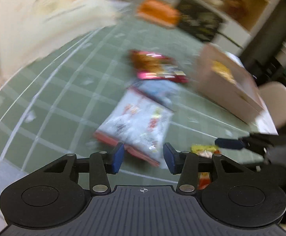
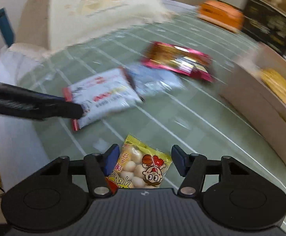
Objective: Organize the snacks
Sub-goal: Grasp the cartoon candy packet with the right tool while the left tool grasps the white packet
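Yellow snack packet (image 2: 143, 163) centre-bottom between spread right gripper (image 2: 144, 160) jaws, ungripped; left gripper (image 1: 143, 155) likewise open; three packets loose mid-frame, box (image 2: 261, 106) right, barely filled.

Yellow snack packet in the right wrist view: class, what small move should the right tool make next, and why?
Probably close on the yellow snack packet. The right tool is open, with its fingers on either side of the packet, which lies flat on the green mat. Whether the tool is low enough is unclear.
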Available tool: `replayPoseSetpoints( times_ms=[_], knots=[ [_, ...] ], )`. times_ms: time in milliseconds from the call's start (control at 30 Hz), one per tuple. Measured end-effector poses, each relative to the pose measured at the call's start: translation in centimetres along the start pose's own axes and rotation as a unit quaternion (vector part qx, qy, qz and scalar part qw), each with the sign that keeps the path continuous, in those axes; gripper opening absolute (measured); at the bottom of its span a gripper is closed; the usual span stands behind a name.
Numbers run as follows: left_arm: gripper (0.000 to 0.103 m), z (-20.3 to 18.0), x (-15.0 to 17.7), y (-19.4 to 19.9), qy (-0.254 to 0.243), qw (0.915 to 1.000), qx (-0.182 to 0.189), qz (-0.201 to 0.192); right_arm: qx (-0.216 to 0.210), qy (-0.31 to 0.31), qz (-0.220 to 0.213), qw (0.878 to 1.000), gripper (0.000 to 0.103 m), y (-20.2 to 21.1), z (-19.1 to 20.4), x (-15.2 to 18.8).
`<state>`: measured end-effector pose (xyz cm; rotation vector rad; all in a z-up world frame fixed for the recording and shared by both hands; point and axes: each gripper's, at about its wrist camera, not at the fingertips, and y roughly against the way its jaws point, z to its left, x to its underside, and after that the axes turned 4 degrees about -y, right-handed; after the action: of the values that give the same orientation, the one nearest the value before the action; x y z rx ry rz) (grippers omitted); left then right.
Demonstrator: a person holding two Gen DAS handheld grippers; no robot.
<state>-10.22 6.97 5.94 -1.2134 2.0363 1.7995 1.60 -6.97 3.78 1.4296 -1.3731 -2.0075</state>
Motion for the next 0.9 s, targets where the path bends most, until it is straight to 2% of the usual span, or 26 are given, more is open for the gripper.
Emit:
replayPoseSetpoints(
  times_ms=[67, 133, 200, 300, 367, 400, 433, 467, 500, 533, 600, 667, 733, 833, 900],
  knots=[
    [0.052, -1.9, -0.2, 0.8, -0.066, 0.9974, -0.014, -0.025, 0.019, -0.014, -0.007, 1.000, 0.059, 1.1, -2.3, 1.5],
    [0.051, -3.3, -0.7, 0.5, -0.127, 0.9899, -0.054, -0.035, 0.040, -0.025, -0.020, 0.999, 0.061, 2.1, -4.3, 2.8],
    [0.050, -4.2, -1.4, -1.0, -0.172, 0.9811, -0.086, -0.018, 0.046, -0.047, -0.025, 0.998, 0.066, 2.4, -6.0, 3.7],
    [0.052, -5.7, -1.2, -4.1, -0.218, 0.9712, -0.091, 0.036, 0.038, -0.089, -0.023, 0.995, 0.074, 2.5, -7.8, 5.1],
    [0.060, -6.6, -0.7, -4.9, -0.250, 0.9611, -0.108, 0.044, 0.038, -0.110, -0.037, 0.993, 0.077, 2.9, -8.5, 6.4],
    [0.069, -7.1, -0.5, -5.2, -0.263, 0.9571, -0.113, 0.048, 0.040, -0.114, -0.040, 0.992, 0.079, 3.0, -8.7, 6.7],
    [0.074, -7.3, -0.4, -5.5, -0.265, 0.9566, -0.110, 0.052, 0.041, -0.115, -0.043, 0.992, 0.080, 3.1, -8.7, 7.0],
    [0.084, -7.4, -0.5, -5.6, -0.260, 0.9590, -0.098, 0.058, 0.043, -0.114, -0.046, 0.991, 0.083, 3.2, -8.7, 7.4],
    [0.087, -7.3, -0.4, -5.7, -0.251, 0.9621, -0.087, 0.060, 0.047, -0.113, -0.050, 0.991, 0.085, 3.2, -8.6, 7.7],
    [0.086, -6.9, -0.7, -5.4, -0.235, 0.9674, -0.074, 0.058, 0.051, -0.112, -0.054, 0.991, 0.086, 3.1, -8.4, 7.8],
    [0.078, -6.3, -1.2, -4.4, -0.207, 0.9756, -0.064, 0.037, 0.061, -0.099, -0.056, 0.992, 0.092, 2.9, -7.8, 7.9],
    [0.077, -5.4, -1.7, -3.8, -0.199, 0.9760, -0.087, 0.020, 0.063, -0.100, -0.058, 0.991, 0.098, 2.7, -7.5, 8.0],
    [0.077, -4.1, -2.2, -4.2, -0.190, 0.9754, -0.105, 0.040, 0.063, -0.098, -0.059, 0.991, 0.103, 2.5, -7.3, 7.9],
    [0.079, -2.3, -3.0, -4.9, -0.143, 0.9861, -0.064, 0.057, 0.070, -0.106, -0.063, 0.990, 0.103, 2.3, -7.1, 7.9],
    [0.084, -1.6, -3.3, -5.6, -0.119, 0.9899, -0.052, 0.057, 0.074, -0.113, -0.062, 0.989, 0.103, 2.3, -6.9, 7.9]
  ],
)
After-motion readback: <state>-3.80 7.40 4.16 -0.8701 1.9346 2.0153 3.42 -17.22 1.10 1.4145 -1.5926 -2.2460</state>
